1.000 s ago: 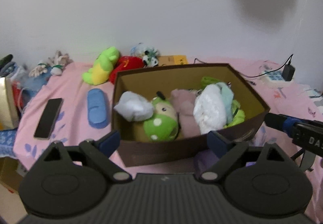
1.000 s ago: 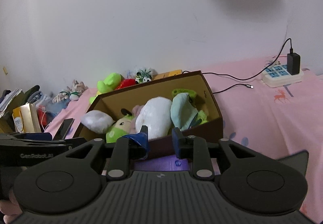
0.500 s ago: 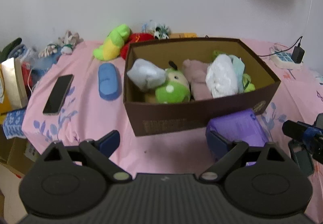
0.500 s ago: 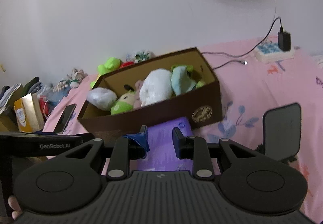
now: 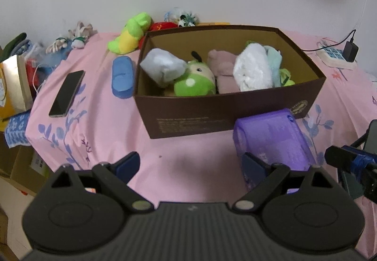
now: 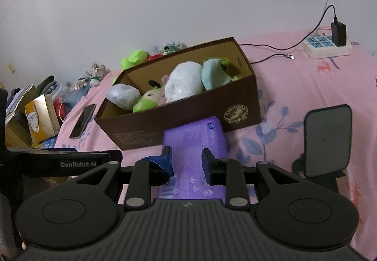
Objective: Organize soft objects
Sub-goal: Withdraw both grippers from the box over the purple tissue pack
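Left wrist view: shows the left gripper (image 5: 190, 163) spread wide and empty, above the pink sheet (image 5: 106, 124). Finds the purple pack (image 5: 271, 136) not in the gap but ahead and to the right, partly behind the right-hand finger. Puts its long axis running away from the camera, leaning a little left, with the far end just beside the front wall of the brown box (image 5: 212, 117) of plush toys. Calls, by the look of it, for a sideways shift to the right before those jaws could straddle it.

Right wrist view: shows the right gripper (image 6: 187, 162) with only a narrow gap, just eased a touch wider — nothing visibly pinched, the pads seemingly above the pack rather than pressing on it. Places the pack straight ahead, in line with the fingers and lengthwise along their pointing direction, far end at the box wall. Looks the nearer and better-aimed hand — though probably far too closed to span the pack's width without opening first.
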### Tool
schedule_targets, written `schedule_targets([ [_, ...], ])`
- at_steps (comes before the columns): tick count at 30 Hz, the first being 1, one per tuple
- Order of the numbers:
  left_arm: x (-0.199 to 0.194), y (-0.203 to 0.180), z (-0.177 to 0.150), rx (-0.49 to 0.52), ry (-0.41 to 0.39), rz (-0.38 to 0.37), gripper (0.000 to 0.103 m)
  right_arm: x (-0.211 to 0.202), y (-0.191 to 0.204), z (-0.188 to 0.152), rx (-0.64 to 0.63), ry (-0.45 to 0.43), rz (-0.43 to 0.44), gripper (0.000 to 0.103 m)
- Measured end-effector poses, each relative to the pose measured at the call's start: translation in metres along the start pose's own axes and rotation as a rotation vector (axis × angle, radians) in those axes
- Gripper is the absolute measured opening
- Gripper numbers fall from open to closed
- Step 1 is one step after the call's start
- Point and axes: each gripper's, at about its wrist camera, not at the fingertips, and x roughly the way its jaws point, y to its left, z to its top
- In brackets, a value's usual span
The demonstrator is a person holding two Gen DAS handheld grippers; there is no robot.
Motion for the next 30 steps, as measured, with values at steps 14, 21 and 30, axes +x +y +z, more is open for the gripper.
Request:
schedule_targets([
  [14,-0.003,-0.039,-0.023,-0.032,0.083,-0.011,0.092,-0.016,-0.042,-0.01,0.011,0.079,0.042,0.01],
  [21,-0.001,-0.047,-0.043,-0.058,0.14,-0.024,0.092,-0.02,-0.066,-0.017,0.039,0.125,0.063,0.011],
  [30,0.0,-0.066,-0.051,-0.057,0.171,0.005,0.092,-0.022,-0.081,-0.023,0.04,0.167,0.09,0.012],
])
